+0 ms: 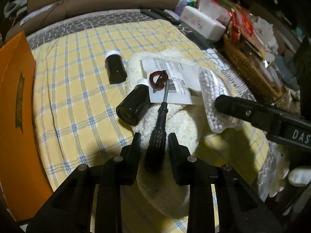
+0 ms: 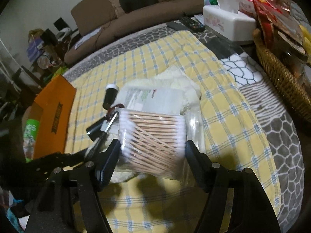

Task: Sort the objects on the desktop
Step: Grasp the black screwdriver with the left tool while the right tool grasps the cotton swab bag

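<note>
Item 1: our left gripper (image 1: 153, 142) clenches the black screwdriver (image 1: 157, 139). Item 2: our right gripper (image 2: 153, 155) grasps the cotton-swab pack (image 2: 153, 136); 2 dark bottles (image 1: 134, 104) lie beyond.

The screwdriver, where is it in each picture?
Left wrist: screwdriver at bottom centre, handle between the left gripper's fingers.
Right wrist: only partly visible, blurred, at lower left.
Shared landmark: orange box, left in both.
</note>
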The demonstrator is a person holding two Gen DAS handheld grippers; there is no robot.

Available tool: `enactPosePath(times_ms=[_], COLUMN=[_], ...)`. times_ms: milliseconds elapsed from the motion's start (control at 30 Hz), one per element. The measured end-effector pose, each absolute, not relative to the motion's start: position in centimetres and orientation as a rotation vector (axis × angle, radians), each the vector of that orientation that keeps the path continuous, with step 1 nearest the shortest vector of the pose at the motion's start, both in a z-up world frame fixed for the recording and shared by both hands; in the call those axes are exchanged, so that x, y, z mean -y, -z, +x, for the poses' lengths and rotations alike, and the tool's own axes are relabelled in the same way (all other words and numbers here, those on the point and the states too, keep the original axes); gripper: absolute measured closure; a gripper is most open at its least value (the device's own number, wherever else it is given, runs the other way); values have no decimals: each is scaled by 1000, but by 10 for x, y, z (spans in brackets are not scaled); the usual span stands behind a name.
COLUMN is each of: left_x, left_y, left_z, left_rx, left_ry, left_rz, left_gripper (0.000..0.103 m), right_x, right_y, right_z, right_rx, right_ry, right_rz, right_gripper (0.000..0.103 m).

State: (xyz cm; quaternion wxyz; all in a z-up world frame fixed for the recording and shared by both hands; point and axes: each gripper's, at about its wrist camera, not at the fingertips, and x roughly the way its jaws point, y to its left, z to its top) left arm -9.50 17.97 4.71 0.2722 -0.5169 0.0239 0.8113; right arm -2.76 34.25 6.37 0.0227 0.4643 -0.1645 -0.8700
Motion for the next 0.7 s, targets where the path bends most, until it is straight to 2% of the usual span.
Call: enactPosePath(times_ms=[100, 200, 233, 333, 400, 500, 700], left_x=[-180, -177, -175, -171, -173, -180, -176], left_y=[-41, -37, -37, -40, -41, -41, -36], left_z=[-95, -95, -96, -96, -95, -95, -111], left_rx=[-79, -51, -32, -34, -63, -115, 5], left_ry=[-2178, -2171, -2173, -2194, -2188, -2195, -2150], left_rz=[-1412, -1436, -1436, -1413, -1402, -1396, -1455], left_gripper=[73, 64, 64, 66, 75, 75, 74], right_x=[-338, -336, -336, -337, -336, -336, -335], right_y=[-53, -42, -38, -35, -36, -35, -34], right_z=[-31, -34, -34, -34, -34, -33, -32], right_rx=[489, 474, 473, 471, 462, 462, 457], right_ry=[2662, 2636, 2630, 2625, 2625, 2623, 2618], right_rz=[1490, 1545, 1558, 1566, 1567, 1572, 1578], right_gripper=[33, 33, 33, 33, 33, 33, 33])
